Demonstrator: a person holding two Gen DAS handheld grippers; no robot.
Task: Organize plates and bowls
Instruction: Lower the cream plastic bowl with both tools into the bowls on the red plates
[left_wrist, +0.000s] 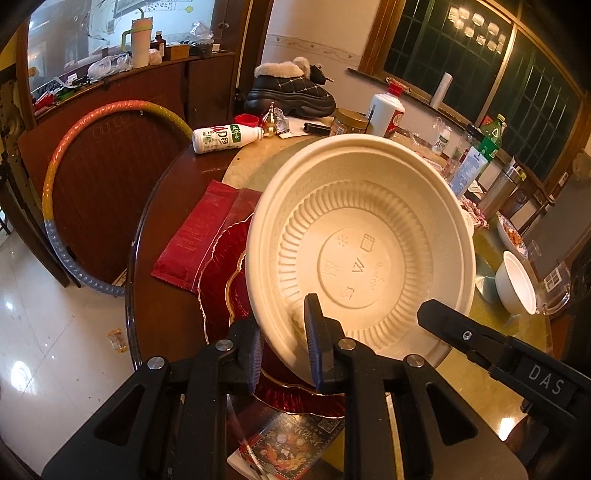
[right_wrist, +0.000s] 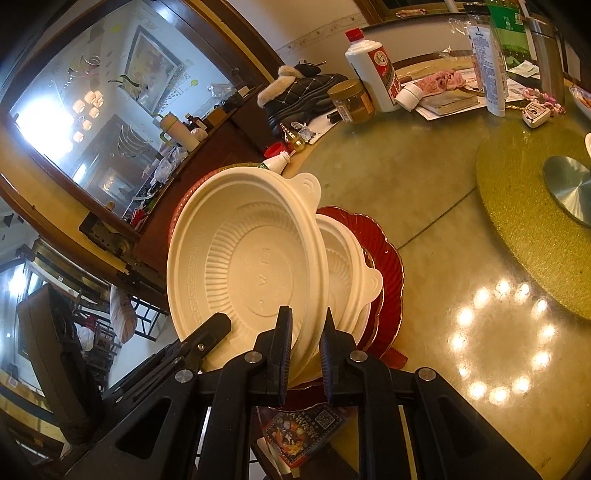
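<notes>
A cream plastic bowl (left_wrist: 362, 243) is held tilted above the table, and both grippers pinch its near rim. My left gripper (left_wrist: 286, 350) is shut on the rim. My right gripper (right_wrist: 306, 350) is shut on the same bowl (right_wrist: 243, 266); its finger (left_wrist: 461, 336) shows in the left wrist view. Under the bowl a second cream bowl (right_wrist: 347, 273) rests on red plates with gold edges (right_wrist: 388, 258). The red plates (left_wrist: 221, 273) also show in the left wrist view. A small white bowl (left_wrist: 515, 280) stands at the right.
A red packet (left_wrist: 199, 229) lies left of the plates. A printed card (right_wrist: 303, 432) lies at the near edge. A gold turntable (right_wrist: 524, 221) fills the right. Bottles (right_wrist: 373, 70), a jar (right_wrist: 351, 101), a boot (right_wrist: 299, 96) and papers crowd the far side.
</notes>
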